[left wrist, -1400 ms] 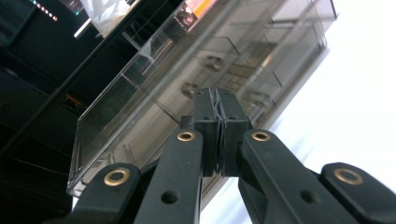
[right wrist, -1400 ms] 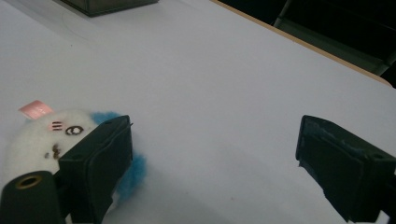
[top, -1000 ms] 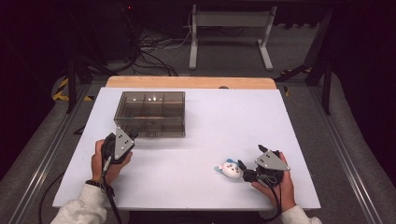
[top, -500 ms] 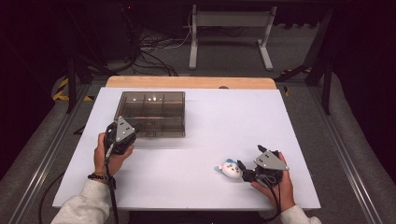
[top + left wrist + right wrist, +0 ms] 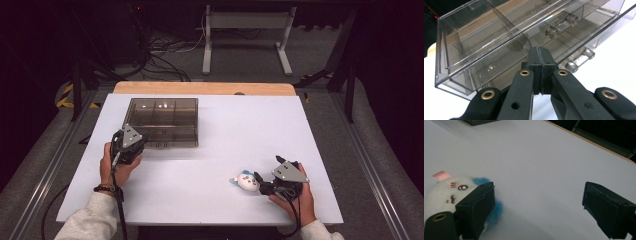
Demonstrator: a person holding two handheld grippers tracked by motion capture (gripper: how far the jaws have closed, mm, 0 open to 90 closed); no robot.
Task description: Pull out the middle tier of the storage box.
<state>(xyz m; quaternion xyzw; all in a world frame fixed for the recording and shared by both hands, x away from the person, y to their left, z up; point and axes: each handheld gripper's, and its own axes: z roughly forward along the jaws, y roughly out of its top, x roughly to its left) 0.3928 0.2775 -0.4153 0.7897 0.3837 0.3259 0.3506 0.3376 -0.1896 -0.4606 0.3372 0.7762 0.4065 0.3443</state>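
A clear smoky plastic drawer box [image 5: 162,120] stands at the back left of the white table [image 5: 240,125]. My left gripper [image 5: 129,141] is at its front left corner, shut with nothing in it. In the left gripper view the joined jaws [image 5: 540,65] point at the box [image 5: 486,37], close below its upper drawer handle [image 5: 561,25] and left of the lower handle [image 5: 580,61]. A small white plush toy [image 5: 246,181] with blue patches lies at the front right. My right gripper [image 5: 268,170] stands open just right of it. The toy [image 5: 446,192] lies outside the left jaw, not between the two.
A wooden strip [image 5: 205,88] runs along the table's far edge. Beyond it are cables and a white stand [image 5: 245,35] on the dark floor. Metal rails [image 5: 370,170] run along both sides of the table. White tabletop [image 5: 544,162] stretches between the box and the toy.
The left hand has carried its shut gripper a little forward and right, up to the box's front left corner. The right gripper and the toy have kept still.
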